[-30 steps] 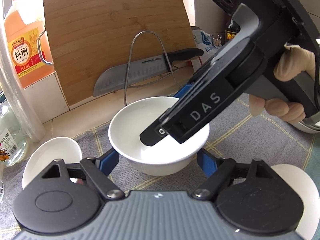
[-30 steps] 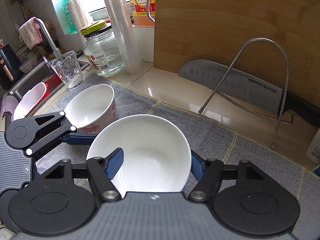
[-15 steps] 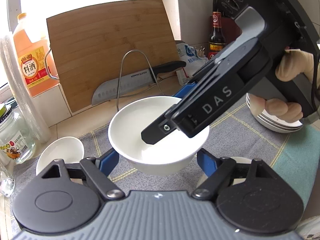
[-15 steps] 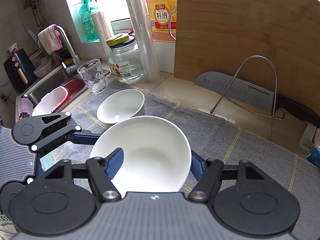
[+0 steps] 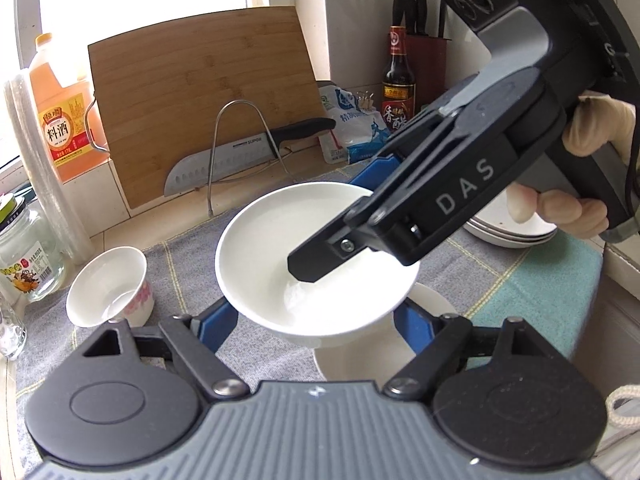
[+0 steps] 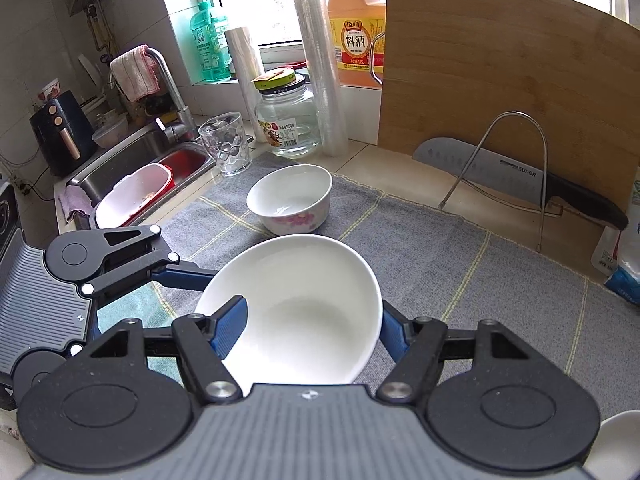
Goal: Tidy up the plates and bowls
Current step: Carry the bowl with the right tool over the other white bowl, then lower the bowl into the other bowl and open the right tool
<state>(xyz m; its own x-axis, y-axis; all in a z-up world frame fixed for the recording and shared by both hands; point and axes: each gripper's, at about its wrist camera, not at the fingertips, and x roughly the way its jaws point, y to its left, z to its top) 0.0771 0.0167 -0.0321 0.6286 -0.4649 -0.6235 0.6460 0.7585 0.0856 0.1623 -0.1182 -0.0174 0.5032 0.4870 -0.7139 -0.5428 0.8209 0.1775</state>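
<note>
Both grippers grip one plain white bowl [image 6: 296,312] from opposite sides – the left gripper [image 5: 316,316] and right gripper [image 6: 312,328] each closed across it – carried clear above the grey mat [image 6: 460,276]. This looks like the carrying step; next it likely needs lowering level onto another dish – perhaps the flowered bowl [image 6: 290,198] or the plate stack [image 5: 512,232].

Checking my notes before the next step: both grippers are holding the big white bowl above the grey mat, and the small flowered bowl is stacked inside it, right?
Not quite. The small flowered bowl isn't inside the big white bowl; it stands apart on the grey mat, as the right wrist view shows. The rest holds: the left gripper and right gripper both hold the big bowl.
</note>
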